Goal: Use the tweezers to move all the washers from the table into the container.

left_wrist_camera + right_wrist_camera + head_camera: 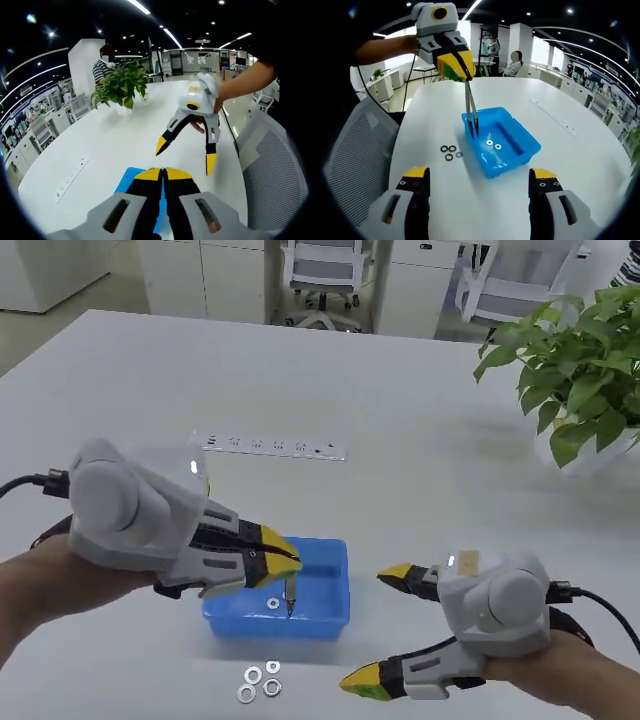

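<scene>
My left gripper [285,560] is shut on a pair of metal tweezers [290,595], whose tips hang inside the blue container [335,560]. In the right gripper view the left gripper [457,70] holds the tweezers [470,112] pointing down over the container's [525,142] near corner, with two washers [493,145] on its floor. Several washers [260,680] lie on the table in front of the container, the same washers [449,150] lying left of it in that view. My right gripper [378,628] stands open and holds nothing, to the right of the container; the left gripper view catches this right gripper [185,155] too.
A white power strip [275,447] lies behind the container. A potted plant [585,360] stands at the table's far right. Office chairs [325,275] stand beyond the far edge, and a mesh chair [360,160] is beside the near edge.
</scene>
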`<state>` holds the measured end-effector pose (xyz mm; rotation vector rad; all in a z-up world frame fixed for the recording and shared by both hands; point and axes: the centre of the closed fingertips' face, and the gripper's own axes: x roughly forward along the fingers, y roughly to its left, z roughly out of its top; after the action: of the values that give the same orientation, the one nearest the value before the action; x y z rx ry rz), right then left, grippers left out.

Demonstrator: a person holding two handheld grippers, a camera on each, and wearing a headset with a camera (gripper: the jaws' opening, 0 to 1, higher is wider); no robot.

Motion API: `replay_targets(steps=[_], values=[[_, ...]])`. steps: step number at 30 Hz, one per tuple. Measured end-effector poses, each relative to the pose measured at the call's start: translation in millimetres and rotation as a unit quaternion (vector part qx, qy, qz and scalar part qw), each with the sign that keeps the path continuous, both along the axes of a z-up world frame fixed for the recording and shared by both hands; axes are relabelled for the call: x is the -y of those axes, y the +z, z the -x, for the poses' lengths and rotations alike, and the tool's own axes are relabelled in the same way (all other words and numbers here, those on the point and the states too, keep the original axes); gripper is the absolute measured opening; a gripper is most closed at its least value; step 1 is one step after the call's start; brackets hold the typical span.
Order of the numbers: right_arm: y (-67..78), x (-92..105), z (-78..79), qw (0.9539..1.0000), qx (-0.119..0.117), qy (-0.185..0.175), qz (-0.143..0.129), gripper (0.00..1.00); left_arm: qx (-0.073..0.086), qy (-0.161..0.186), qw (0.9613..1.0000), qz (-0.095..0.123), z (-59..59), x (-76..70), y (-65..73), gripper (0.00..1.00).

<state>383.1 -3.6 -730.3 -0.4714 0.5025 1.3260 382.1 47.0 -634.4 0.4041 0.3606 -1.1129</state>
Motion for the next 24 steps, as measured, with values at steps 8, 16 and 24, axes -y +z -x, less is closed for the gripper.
replay_targets(steps=[8,16,24], values=[[-1.0,3.9,8.2,0.9999,-0.010,-0.008,-0.007,0.91,-0.007,-0.009,0.9999,0.001,8.3,3.2,-5.1,0.05],[-0.9,3.7,14.7,0.9999,-0.010,-0.006,-0.011,1.00,-0.016,-0.013,0.9998,0.002,20.5,2.9,-14.0,0.05],[-0.5,5.0,18.5,0.9999,-0.007,-0.004,-0.012,1.00,-0.024,-0.015,0.9996,0.001,30.7,3.1,-21.3,0.05]])
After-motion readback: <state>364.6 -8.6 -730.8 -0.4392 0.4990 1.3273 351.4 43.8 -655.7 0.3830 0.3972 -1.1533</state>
